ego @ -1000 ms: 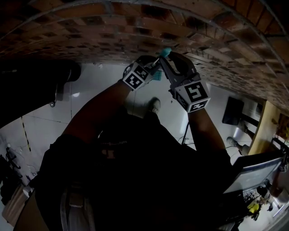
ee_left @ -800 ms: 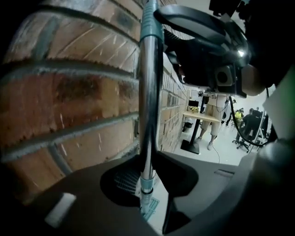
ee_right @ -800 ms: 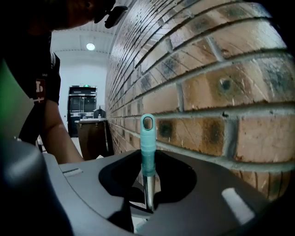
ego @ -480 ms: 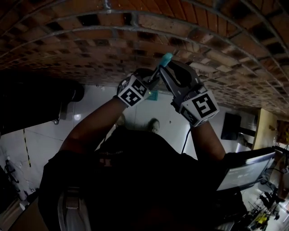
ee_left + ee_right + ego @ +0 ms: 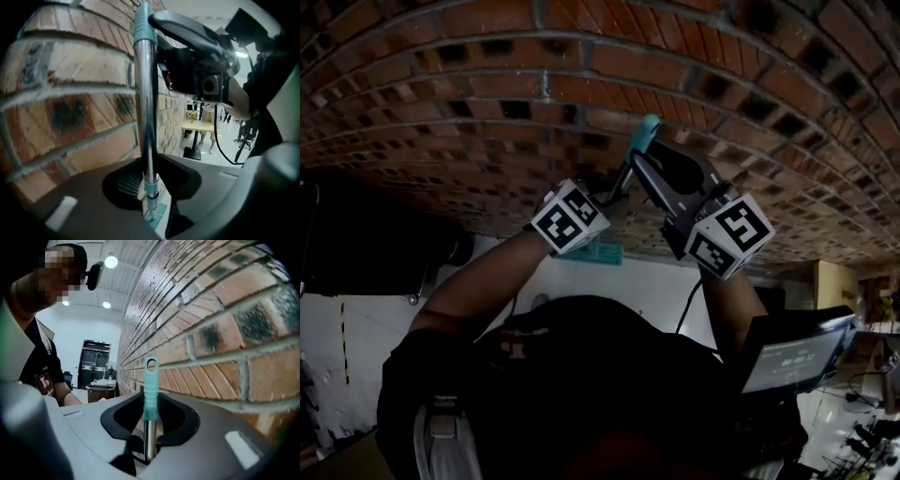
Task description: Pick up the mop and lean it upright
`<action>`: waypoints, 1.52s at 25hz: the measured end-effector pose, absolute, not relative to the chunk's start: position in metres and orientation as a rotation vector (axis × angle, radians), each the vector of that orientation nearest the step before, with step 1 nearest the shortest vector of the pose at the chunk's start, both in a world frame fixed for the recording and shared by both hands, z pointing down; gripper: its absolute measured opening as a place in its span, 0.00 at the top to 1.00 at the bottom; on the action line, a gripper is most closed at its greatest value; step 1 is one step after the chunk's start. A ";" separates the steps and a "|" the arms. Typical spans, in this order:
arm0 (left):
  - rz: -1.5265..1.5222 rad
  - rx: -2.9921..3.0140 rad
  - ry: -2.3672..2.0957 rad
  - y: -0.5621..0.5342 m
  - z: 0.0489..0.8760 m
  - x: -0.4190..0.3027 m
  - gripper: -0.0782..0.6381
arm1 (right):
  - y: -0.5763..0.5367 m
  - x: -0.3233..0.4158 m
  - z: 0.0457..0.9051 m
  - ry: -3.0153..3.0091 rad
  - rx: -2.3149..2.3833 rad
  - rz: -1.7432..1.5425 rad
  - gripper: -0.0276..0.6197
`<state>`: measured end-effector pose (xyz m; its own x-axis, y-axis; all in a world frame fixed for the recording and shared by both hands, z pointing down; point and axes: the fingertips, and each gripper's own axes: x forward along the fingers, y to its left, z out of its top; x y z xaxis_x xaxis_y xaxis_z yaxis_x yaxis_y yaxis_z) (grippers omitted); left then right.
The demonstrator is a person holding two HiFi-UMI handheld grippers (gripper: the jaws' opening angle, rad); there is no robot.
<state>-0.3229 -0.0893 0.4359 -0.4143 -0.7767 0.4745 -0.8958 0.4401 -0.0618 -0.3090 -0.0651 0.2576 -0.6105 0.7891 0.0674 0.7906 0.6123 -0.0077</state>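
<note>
The mop stands nearly upright, close against the brick wall (image 5: 487, 103). Its metal pole (image 5: 145, 108) ends in a teal grip (image 5: 647, 131) with a hanging loop (image 5: 151, 364). The teal mop head (image 5: 598, 251) rests on the floor at the wall's foot. My left gripper (image 5: 614, 186) is shut on the pole lower down, which runs up through its jaws (image 5: 150, 185). My right gripper (image 5: 642, 161) is shut on the pole just under the teal grip (image 5: 150, 439). From the left gripper view, the right gripper (image 5: 197, 61) sits higher on the pole.
White tiled floor (image 5: 637, 281) lies below the wall. A laptop screen (image 5: 787, 356) glows at the right, and a dark bulky object (image 5: 375, 225) sits at the left. A wooden table (image 5: 201, 125) with someone's legs behind it stands along the wall. A grey cart (image 5: 101, 387) stands farther down the wall.
The head view has tipped up, so brick wall fills more of it. Both grippers have kept their hold on the pole, and the mop head has come in to the wall's foot.
</note>
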 end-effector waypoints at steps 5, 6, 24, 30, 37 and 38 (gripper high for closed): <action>0.452 1.502 -2.319 -0.091 0.371 -0.311 0.75 | -0.060 -0.299 0.194 -2.766 -1.427 -0.030 0.79; 0.449 1.518 -2.322 -0.092 0.359 -0.311 0.75 | -0.060 -0.298 0.181 -2.768 -1.440 -0.028 0.79; 0.406 1.717 -2.244 -0.101 0.231 -0.316 0.75 | -0.076 -0.304 0.053 -2.847 -1.521 0.096 0.79; 0.427 1.726 -2.239 -0.103 0.223 -0.318 0.75 | -0.078 -0.304 0.040 -2.857 -1.538 0.091 0.79; 0.424 1.734 -2.236 -0.103 0.223 -0.317 0.75 | -0.077 -0.306 0.044 -2.850 -1.522 0.105 0.79; 0.420 1.736 -2.234 -0.104 0.223 -0.317 0.75 | -0.077 -0.306 0.045 -2.849 -1.520 0.112 0.79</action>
